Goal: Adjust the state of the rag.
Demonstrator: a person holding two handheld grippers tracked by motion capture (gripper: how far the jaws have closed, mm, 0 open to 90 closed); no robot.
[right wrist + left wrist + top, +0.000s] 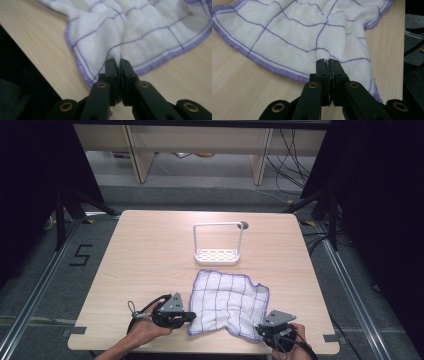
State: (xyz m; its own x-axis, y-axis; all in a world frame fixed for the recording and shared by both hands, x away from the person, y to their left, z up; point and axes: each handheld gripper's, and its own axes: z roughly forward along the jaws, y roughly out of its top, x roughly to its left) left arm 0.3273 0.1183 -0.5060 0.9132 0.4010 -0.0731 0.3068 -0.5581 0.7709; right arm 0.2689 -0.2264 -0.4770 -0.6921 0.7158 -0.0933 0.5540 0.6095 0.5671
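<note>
A white cloth (227, 300) with purple grid lines and a purple hem lies rumpled on the near half of the wooden table (145, 265). My left gripper (192, 316) is at the cloth's near left corner. In the left gripper view its jaws (328, 61) are shut, with a fold of the cloth (294, 32) pinched between the tips. My right gripper (260, 328) is at the near right corner. The right gripper view shows its jaws (118, 61) shut on the cloth (130, 27) just inside the hem. A hand holds each gripper at the table's front edge.
A white rack (218, 242) with a tall loop handle and a perforated base stands just beyond the cloth, at the table's middle. A round cable hole (244, 225) sits behind it. Dark floor and rails surround the table.
</note>
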